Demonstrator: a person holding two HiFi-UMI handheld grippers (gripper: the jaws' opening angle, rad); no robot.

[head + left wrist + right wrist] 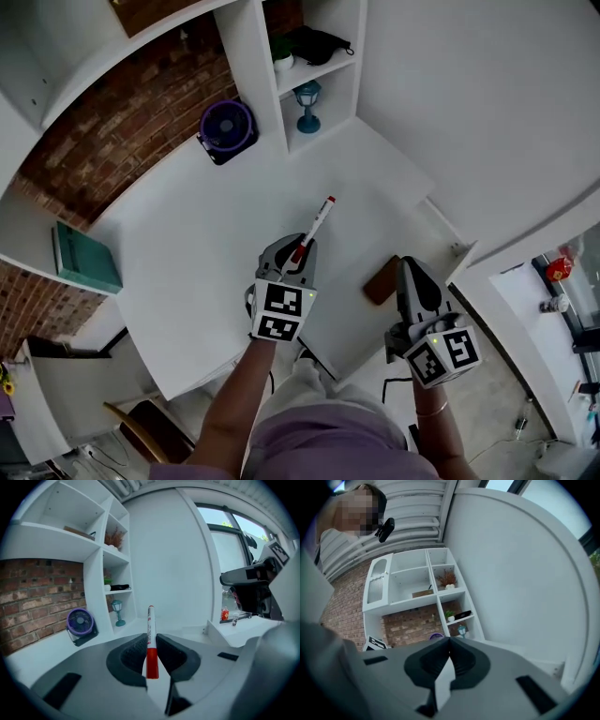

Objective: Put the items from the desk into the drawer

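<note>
A marker point(317, 222) with a white barrel and a red cap sticks out forward from my left gripper point(302, 251), whose jaws are shut on it above the white desk point(197, 262). In the left gripper view the marker point(150, 620) stands pinched between the two dark pads point(136, 651), red end toward the camera. My right gripper point(410, 272) hovers off the desk's right front corner, beside a brown flat item point(381, 280). Its jaws point(450, 640) meet at the tips with nothing between them.
A purple desk fan point(227, 127) stands at the back of the desk by the brick wall. A small teal lamp point(307, 103) sits in the white shelf unit. A teal book point(86, 260) lies on a side shelf at left. A chair point(141, 427) is below left.
</note>
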